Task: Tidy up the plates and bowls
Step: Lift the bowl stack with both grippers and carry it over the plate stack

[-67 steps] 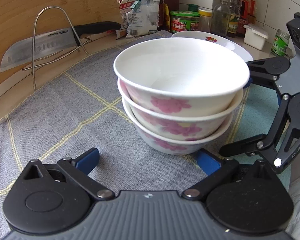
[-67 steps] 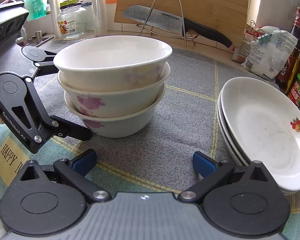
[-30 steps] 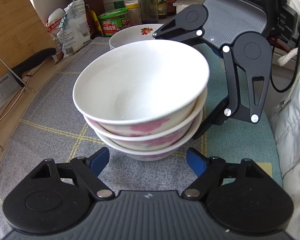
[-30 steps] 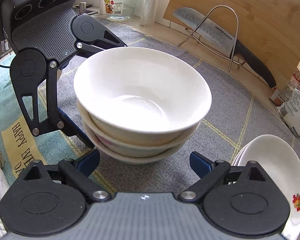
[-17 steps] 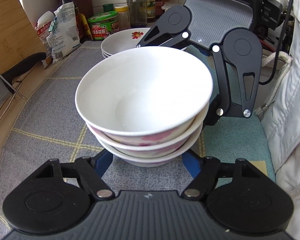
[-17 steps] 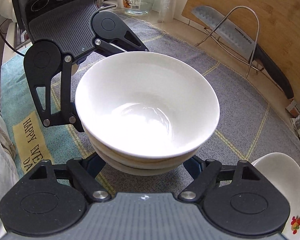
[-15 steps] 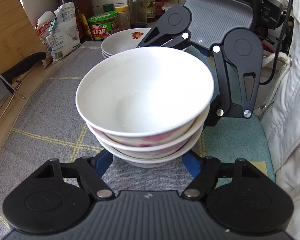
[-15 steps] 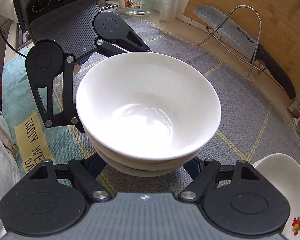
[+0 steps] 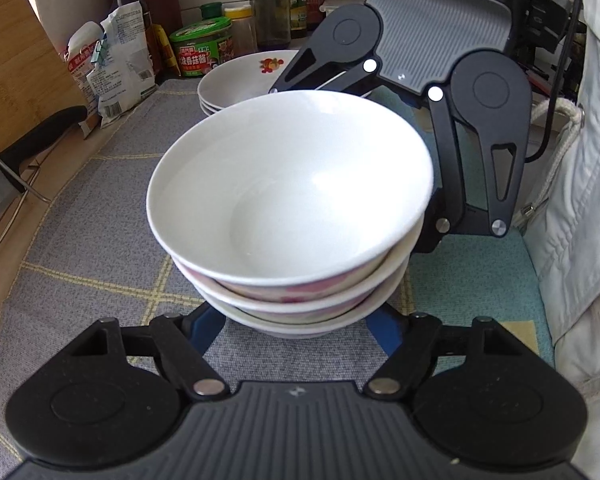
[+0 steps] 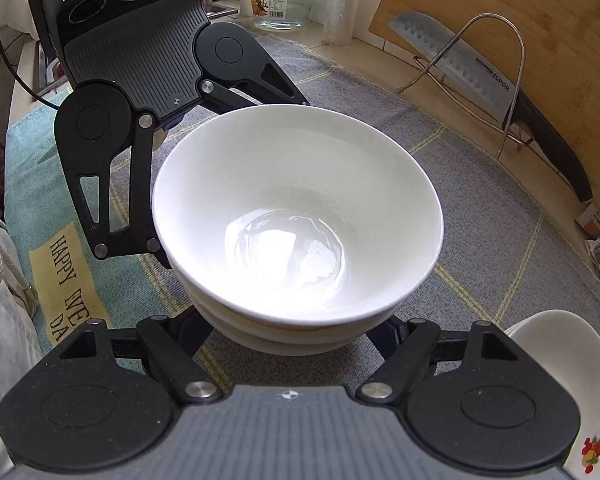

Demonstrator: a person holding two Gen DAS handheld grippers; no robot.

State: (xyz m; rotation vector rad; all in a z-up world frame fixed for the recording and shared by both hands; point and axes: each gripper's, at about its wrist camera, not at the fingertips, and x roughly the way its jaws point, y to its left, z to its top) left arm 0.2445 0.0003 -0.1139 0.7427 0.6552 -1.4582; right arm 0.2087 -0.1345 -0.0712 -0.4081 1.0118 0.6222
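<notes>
Standing upright with mouths facing straight up, three nested bowls [image 9: 288, 208] form one stack on the grey checked cloth [image 9: 100, 240] that covers the counter; no long axis can be given, since each bowl is round, and the stack's axis is vertical. The stack is placed toward the near, teal-edged side of the cloth, where a teal mat [image 10: 40, 208] with yellow lettering lies. Pink flower print is seen on the outer walls of the lower bowls.

The left gripper [image 9: 296, 326] is set low against one side of the stack, its blue fingertips [image 9: 204, 328] tucked under the rims at the bottom bowl; its jaws have just been opening slightly, with the bottom bowl between them, and the pads appear to lie against it. The right gripper [image 10: 296, 330] is brought in from the opposite side, and its jaws are closed on the bottom bowl, with the tips hidden beneath the rims. Each gripper is seen across the stack in the other's view.

A stack of white plates [image 9: 244, 80] with a red fruit motif is kept apart from the bowls, toward the far corner of the cloth near the jars and bottles. A cleaver [image 10: 460, 68] is propped in a wire stand [image 10: 500, 60] against a wooden cutting board [image 10: 520, 12] along the counter's back edge.
</notes>
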